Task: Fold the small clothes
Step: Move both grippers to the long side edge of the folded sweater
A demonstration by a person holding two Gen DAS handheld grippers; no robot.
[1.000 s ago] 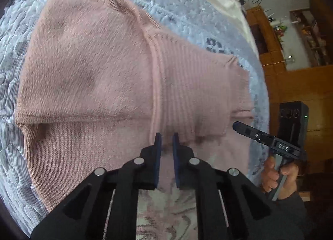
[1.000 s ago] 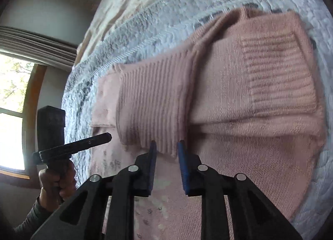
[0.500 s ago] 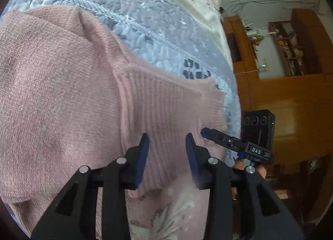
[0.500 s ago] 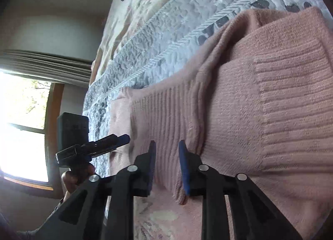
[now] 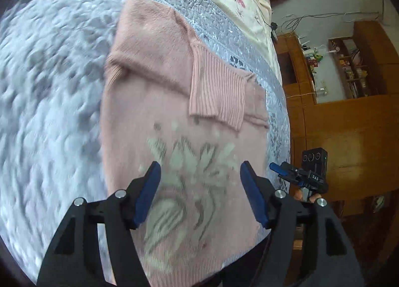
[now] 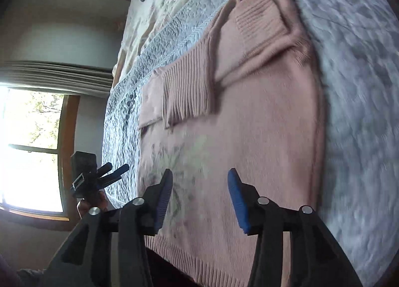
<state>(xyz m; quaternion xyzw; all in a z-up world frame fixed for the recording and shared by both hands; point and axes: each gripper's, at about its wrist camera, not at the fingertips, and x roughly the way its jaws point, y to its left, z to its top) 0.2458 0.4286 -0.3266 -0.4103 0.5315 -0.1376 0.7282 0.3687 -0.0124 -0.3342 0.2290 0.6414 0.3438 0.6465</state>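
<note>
fingers [image 5: 149, 187] of both grippers are spread, gripping nothing; the pink sweater [image 5: 154, 82] runs lengthwise toward 12 o'clock, its hem probably nearest.

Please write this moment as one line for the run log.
left gripper: open, above sweater | right gripper: open, empty | pink sweater: flat on quilt, both sleeves folded in
</note>
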